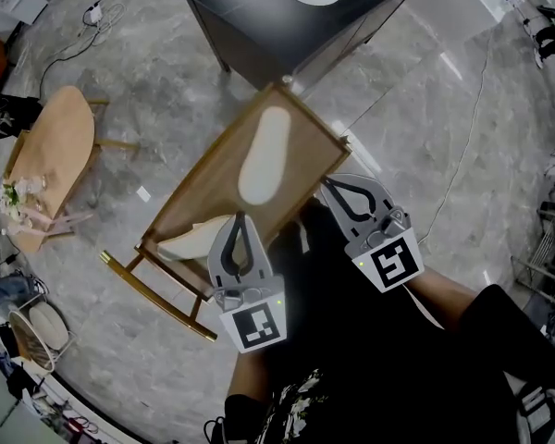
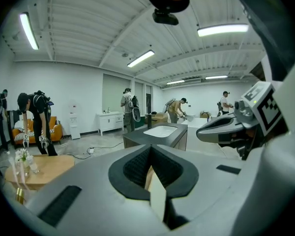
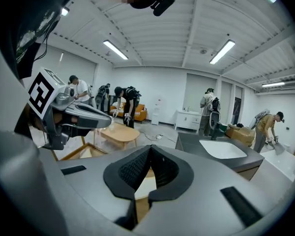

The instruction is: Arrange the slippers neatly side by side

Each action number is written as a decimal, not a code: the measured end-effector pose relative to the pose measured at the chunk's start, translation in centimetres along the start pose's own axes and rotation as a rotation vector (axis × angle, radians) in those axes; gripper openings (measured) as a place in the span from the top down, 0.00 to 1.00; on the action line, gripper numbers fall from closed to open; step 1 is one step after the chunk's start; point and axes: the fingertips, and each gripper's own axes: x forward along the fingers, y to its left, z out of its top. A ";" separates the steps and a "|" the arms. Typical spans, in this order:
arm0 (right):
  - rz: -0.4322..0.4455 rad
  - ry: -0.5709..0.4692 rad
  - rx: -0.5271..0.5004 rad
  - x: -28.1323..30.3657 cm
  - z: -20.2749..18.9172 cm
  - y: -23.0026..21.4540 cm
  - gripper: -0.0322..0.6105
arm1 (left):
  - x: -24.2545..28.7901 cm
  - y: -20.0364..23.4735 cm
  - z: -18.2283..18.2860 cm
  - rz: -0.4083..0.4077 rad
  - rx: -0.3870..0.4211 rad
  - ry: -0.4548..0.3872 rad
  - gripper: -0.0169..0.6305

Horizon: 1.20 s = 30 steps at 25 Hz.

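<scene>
Seen from above, a low wooden rack (image 1: 211,166) stands on a grey marble floor (image 1: 166,81), set at a slant. One cream slipper (image 1: 264,155) lies flat on its brown surface, toe pointing toward a dark cabinet (image 1: 296,26) beyond. A second cream slipper (image 1: 196,239) sits at the rack's near left corner, tipped up on its edge and apart from the first.

The left gripper (image 1: 238,218) hovers over that near corner, its tip just beside the tipped slipper. Its jaws are pressed together. In the left gripper view, a pale wedge of slipper shows through the opening behind the tips; whether the tips touch it cannot be told.

The right gripper (image 1: 326,185) hangs at the rack's near right edge, close to the heel of the flat slipper. Its jaws are also pressed together, with nothing pinched, and cream and wood show through the gap.

A round wooden table (image 1: 55,151) stands to the left
</scene>
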 end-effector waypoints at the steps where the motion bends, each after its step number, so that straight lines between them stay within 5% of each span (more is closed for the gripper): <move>1: 0.015 0.002 -0.007 0.2 -0.1 0.0 0.95 | 0.1 -0.1 -0.3 0.004 0.004 0.011 0.97; 16: 0.155 0.091 -0.064 3.9 -4.9 -0.1 0.95 | 2.5 2.0 -7.4 0.117 -0.032 0.171 0.97; 26: 0.221 0.160 -0.058 7.0 -9.3 1.5 0.95 | 5.3 1.7 -13.9 0.077 -0.055 0.302 0.97; 30: 0.226 0.184 -0.060 8.3 -11.2 2.0 0.80 | 6.2 1.0 -15.8 0.041 -0.053 0.354 0.97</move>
